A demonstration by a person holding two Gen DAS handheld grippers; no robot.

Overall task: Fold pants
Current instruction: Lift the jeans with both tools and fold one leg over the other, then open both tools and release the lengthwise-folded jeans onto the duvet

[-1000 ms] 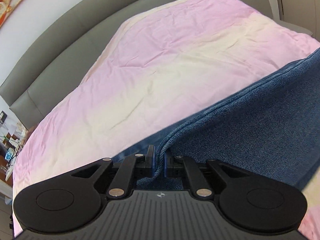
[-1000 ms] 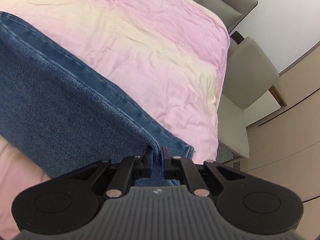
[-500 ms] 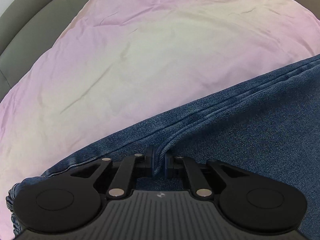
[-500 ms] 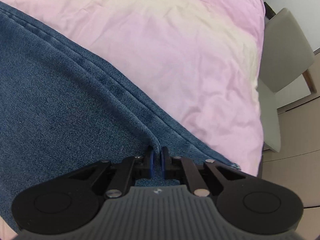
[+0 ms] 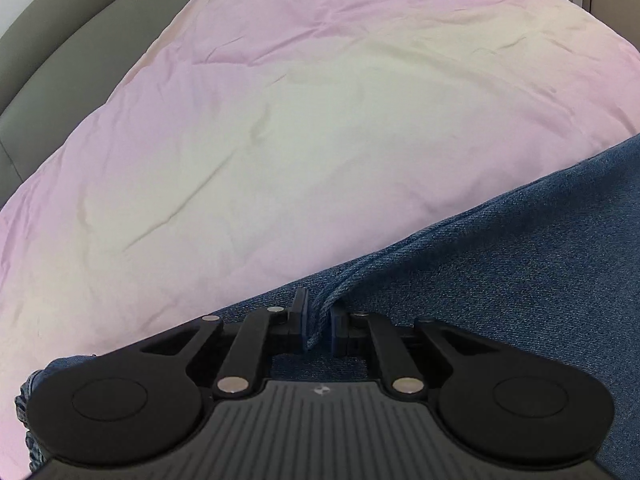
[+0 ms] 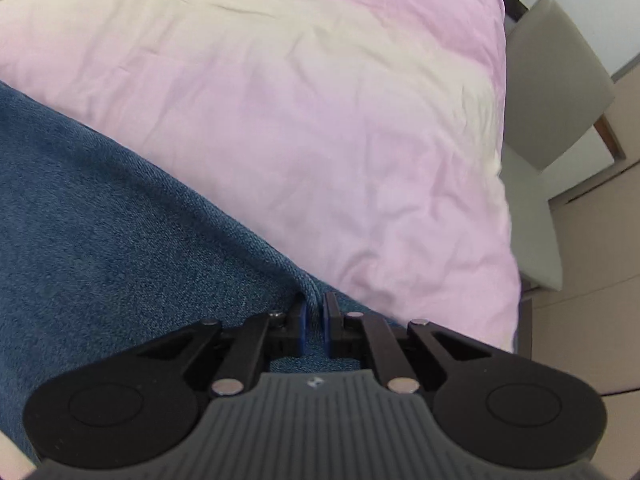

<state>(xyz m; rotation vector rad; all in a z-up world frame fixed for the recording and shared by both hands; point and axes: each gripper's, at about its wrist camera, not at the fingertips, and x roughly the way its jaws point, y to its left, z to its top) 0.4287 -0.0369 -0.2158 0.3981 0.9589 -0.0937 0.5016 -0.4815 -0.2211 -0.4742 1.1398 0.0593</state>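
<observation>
The pants are blue denim jeans (image 5: 520, 288) lying on a pink and cream bed cover (image 5: 304, 128). In the left wrist view my left gripper (image 5: 319, 312) has its jaws slightly parted, with the folded denim edge still between them. The jeans fill the lower left of the right wrist view (image 6: 120, 232). My right gripper (image 6: 314, 312) is shut on the denim's thick folded edge, low over the cover. A bunched bit of denim (image 5: 30, 400) shows at the left wrist view's lower left.
A grey upholstered headboard (image 5: 60, 32) curves behind the bed in the left wrist view. A grey chair (image 6: 556, 92) stands beside the bed's right edge (image 6: 508, 208) in the right wrist view, with a beige floor beyond it.
Both grippers have lowered the denim edge down onto the lower layer of jeans on the cover. The left jaws have parted a little; the right jaws stay on the edge.
</observation>
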